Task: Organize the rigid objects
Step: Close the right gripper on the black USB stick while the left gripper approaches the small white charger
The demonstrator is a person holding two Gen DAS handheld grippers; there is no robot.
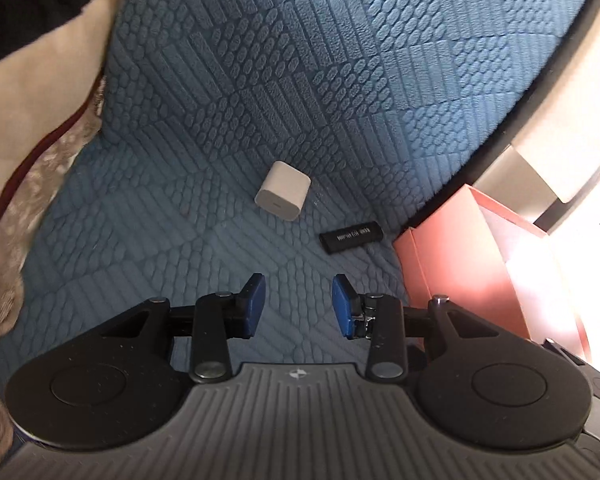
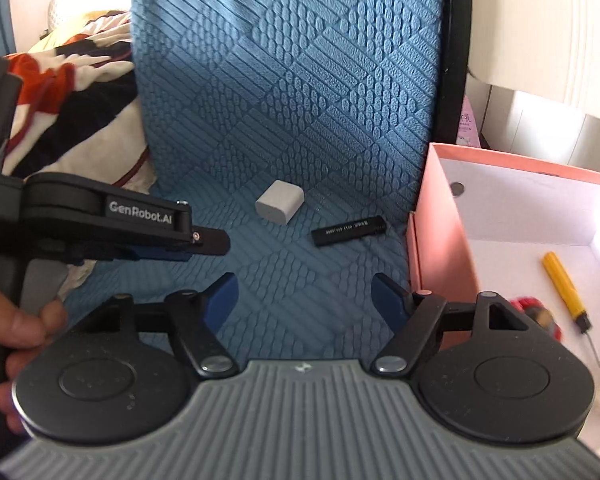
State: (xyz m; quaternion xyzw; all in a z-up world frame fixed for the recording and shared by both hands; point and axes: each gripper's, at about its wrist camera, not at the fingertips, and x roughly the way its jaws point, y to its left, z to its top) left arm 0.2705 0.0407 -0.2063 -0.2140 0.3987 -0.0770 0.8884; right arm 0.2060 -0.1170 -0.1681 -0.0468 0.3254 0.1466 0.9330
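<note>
A white charger cube point(image 1: 283, 191) point(image 2: 279, 201) lies on a blue quilted cover point(image 1: 260, 80) point(image 2: 284, 80). A black stick with white print point(image 1: 351, 237) point(image 2: 349, 231) lies just right of the cube, close to a pink box point(image 1: 452, 272) point(image 2: 436, 216). My left gripper point(image 1: 298, 286) hovers short of both objects, open, with nothing between its blue pads. My right gripper point(image 2: 304, 284) stands wider open and empty, aimed between the cube and the stick. The left gripper point(image 2: 216, 245) shows from the side in the right wrist view, left of the cube.
The pink box stands open at the cover's right edge; inside lie a yellow-handled screwdriver point(image 2: 562, 286) and a red object point(image 2: 536, 314). A patterned blanket point(image 2: 68, 92) bunches at the left. A hand point(image 2: 20, 328) holds the left gripper's handle. White furniture stands behind the box.
</note>
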